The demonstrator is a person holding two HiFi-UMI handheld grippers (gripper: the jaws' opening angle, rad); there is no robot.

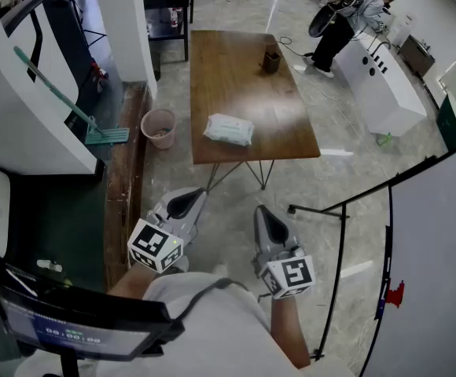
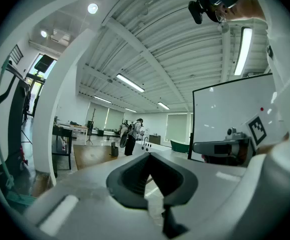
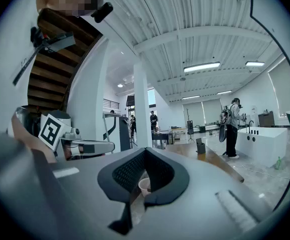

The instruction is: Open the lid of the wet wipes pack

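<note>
Your left gripper [image 1: 185,204] and right gripper [image 1: 270,223] are both pinched closed on nothing, level, short of the table [image 1: 236,61]. The wet wipes pack [image 1: 229,129] lies flat at its near end, well ahead, between their lines, long axis crosswise to your reach. The left looks slightly nearer.

The counter [image 1: 244,69] is glossy brown wood. The wipes pack [image 1: 229,129] is soft, faintly shiny plastic film. The floor [image 1: 346,183] is polished and reflective. The left tool [image 1: 183,203] and right tool [image 1: 269,221] are matt grey plastic with dark textured pads [image 3: 127,172].
</note>
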